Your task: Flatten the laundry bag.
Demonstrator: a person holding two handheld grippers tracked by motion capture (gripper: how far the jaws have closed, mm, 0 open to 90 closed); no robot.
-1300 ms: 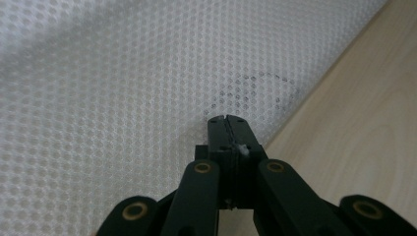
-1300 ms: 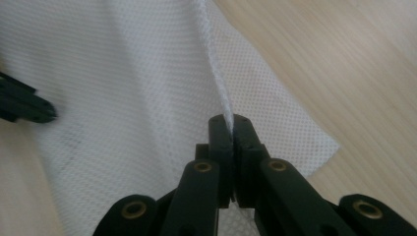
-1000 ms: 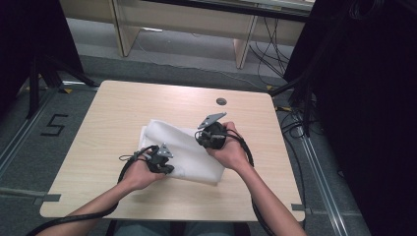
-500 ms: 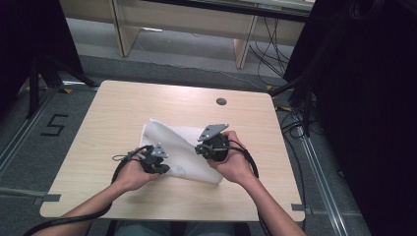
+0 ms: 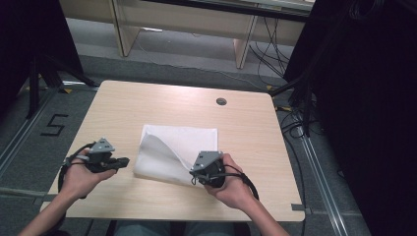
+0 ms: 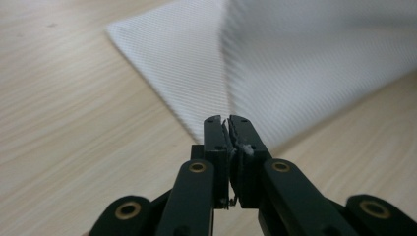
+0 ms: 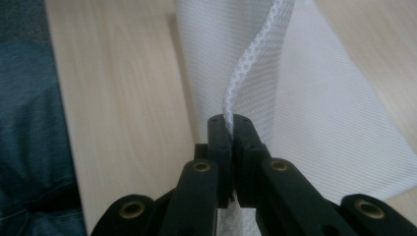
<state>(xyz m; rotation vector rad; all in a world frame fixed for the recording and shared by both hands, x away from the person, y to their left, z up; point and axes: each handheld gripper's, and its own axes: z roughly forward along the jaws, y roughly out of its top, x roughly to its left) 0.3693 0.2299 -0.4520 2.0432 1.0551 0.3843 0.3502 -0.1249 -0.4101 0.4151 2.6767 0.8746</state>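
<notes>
A white cloth point(image 5: 182, 147) lies mid-bench point(image 5: 123, 108). The right gripper point(image 7: 231, 123) pinches its near edge, lifted. The left gripper point(image 6: 226, 123), fingers pressed together on nothing, sits just left of the cloth. Likely mid-fold; next, carry the pinched edge across the cloth

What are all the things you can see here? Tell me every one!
Cloth: one, white, middle of the table, near edge lifted and folding over.
Table: one, light wood, under the cloth.
Round hole: one, dark, far side of the table.
Number 5 mark: one, black, on the floor left of the table.
Left gripper: one, black, left of the cloth, shut on nothing.
Right gripper: one, black, pinching the cloth's edge.
Hands: two, each holding a gripper.
</notes>
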